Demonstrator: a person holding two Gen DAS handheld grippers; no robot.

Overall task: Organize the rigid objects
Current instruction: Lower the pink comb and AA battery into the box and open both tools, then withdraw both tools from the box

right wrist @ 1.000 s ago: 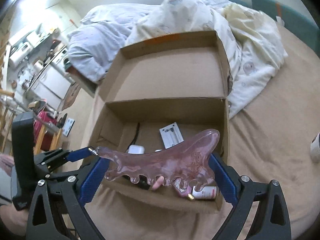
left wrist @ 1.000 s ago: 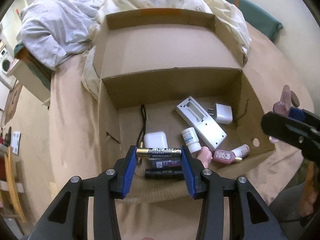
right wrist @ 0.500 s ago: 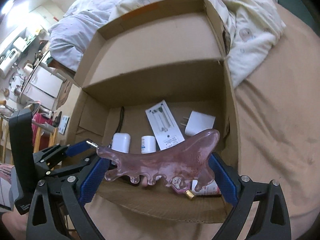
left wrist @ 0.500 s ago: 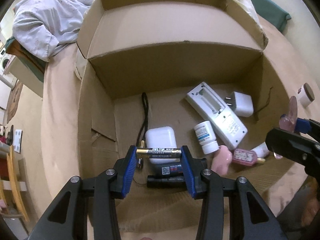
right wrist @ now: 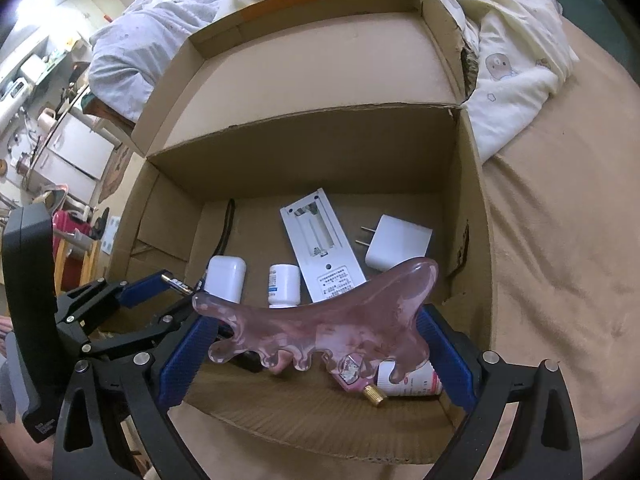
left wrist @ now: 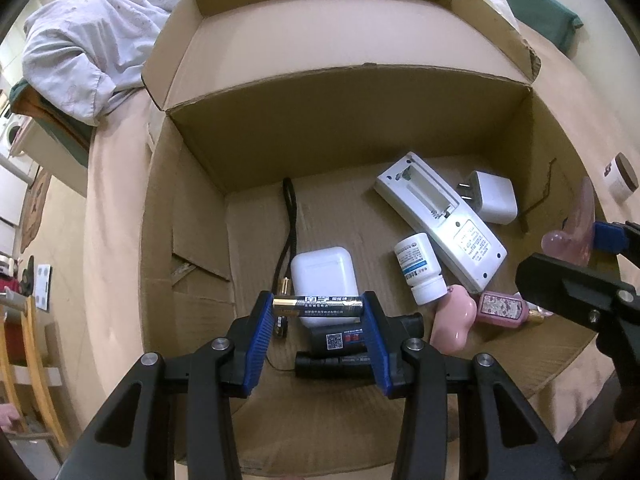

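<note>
My left gripper is shut on a black and gold battery, held crosswise between its blue pads above the near left part of an open cardboard box. My right gripper is shut on a translucent pink scraping board with wavy teeth, held flat over the box's near right side. On the box floor lie a white remote with its battery bay open, a white charger plug, a white earbud case, a small pill bottle, a pink bottle, a black flashlight and a black cord.
The box stands on a tan bed sheet with its lid flap open at the back. Crumpled bedding lies behind and to the right. A small brown-capped jar sits on the sheet outside the box's right wall. Furniture stands off the bed's left edge.
Both grippers have sunk toward the box with their loads, so the box floor and its contents look larger and nearer. The grips themselves are unchanged.
</note>
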